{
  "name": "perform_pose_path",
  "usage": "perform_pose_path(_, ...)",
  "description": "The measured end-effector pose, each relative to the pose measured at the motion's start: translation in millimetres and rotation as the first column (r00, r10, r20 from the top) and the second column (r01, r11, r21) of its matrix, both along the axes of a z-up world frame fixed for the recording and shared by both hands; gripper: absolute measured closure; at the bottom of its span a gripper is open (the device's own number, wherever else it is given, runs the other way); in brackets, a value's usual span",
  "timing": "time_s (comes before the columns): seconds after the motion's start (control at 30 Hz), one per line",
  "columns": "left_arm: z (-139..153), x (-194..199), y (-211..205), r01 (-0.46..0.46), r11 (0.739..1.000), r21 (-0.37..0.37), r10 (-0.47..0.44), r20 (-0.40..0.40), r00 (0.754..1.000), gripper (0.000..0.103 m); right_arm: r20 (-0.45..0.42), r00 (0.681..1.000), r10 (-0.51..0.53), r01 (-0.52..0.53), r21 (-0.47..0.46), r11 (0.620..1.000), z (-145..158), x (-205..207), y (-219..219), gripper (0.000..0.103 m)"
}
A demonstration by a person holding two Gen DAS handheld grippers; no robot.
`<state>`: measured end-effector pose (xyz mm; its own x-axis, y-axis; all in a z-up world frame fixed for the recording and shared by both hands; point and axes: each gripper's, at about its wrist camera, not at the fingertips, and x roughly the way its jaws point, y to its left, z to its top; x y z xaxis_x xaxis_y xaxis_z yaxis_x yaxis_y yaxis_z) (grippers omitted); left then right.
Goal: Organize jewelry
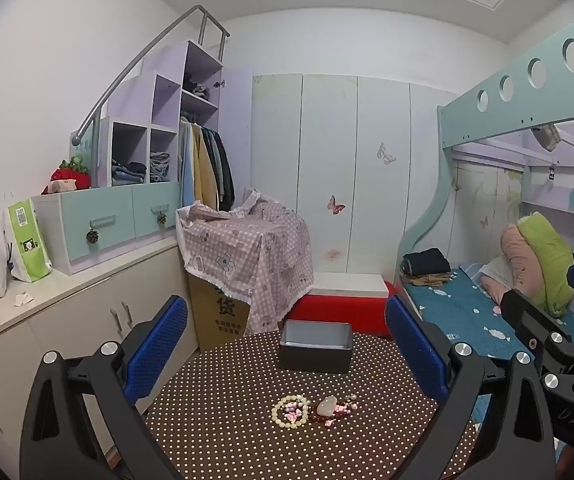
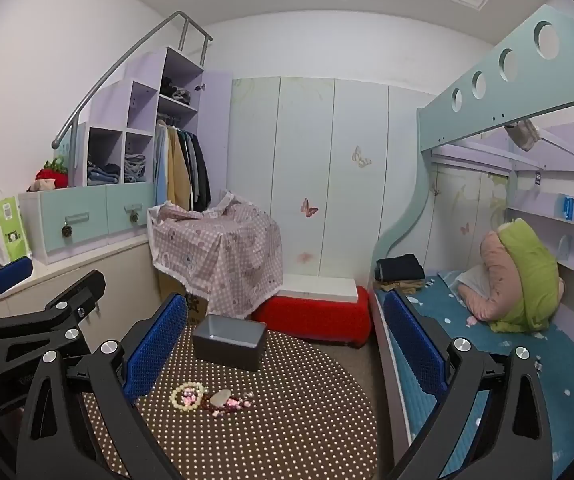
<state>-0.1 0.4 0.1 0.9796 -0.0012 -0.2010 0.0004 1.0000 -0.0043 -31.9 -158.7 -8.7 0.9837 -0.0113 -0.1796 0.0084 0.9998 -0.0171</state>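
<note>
A small pile of jewelry lies on the round brown polka-dot table (image 1: 223, 432): a cream bead bracelet (image 1: 289, 410), pink beads inside it, a pale stone pendant (image 1: 326, 406) and a dark red bead string (image 1: 341, 410). A dark grey open box (image 1: 316, 346) stands behind the pile. My left gripper (image 1: 285, 348) is open and empty, held above the table short of the pile. In the right wrist view the bracelet (image 2: 187, 396), the pendant (image 2: 221, 397) and the box (image 2: 229, 340) sit left of centre. My right gripper (image 2: 285, 344) is open and empty.
A low cabinet (image 1: 67, 320) with bags runs along the left. A covered box (image 1: 243, 252) and a red stool (image 1: 339, 308) stand behind the table. A bunk bed (image 2: 487, 320) with blue bedding is at the right. The other gripper shows at each view's edge.
</note>
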Motion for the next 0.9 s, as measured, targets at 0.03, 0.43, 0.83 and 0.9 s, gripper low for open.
perform_pose_path(0.03,0.0,-0.1,0.1,0.0,1.0,-0.002,0.0,0.001,1.0,0.007,0.001,1.0,0.0,0.0,0.0,1.0,-0.2,0.0,-0.1,0.007)
perform_pose_path(0.43,0.0,0.0,0.1,0.001,1.0,-0.002,-0.001,-0.002,1.0,0.007,0.001,1.0,-0.001,0.001,0.001,1.0,-2.3,0.9,-1.1,0.007)
perform_pose_path(0.83,-0.1,-0.1,-0.1,0.003,1.0,-0.002,-0.003,-0.004,1.0,0.007,-0.001,1.0,-0.003,0.003,0.003,1.0,-3.7,1.0,-2.6,0.007)
perform_pose_path(0.9,-0.2,-0.1,-0.1,0.001,1.0,-0.001,-0.001,-0.005,1.0,0.007,-0.002,1.0,-0.002,0.002,0.003,1.0,-3.7,1.1,-2.9,0.007)
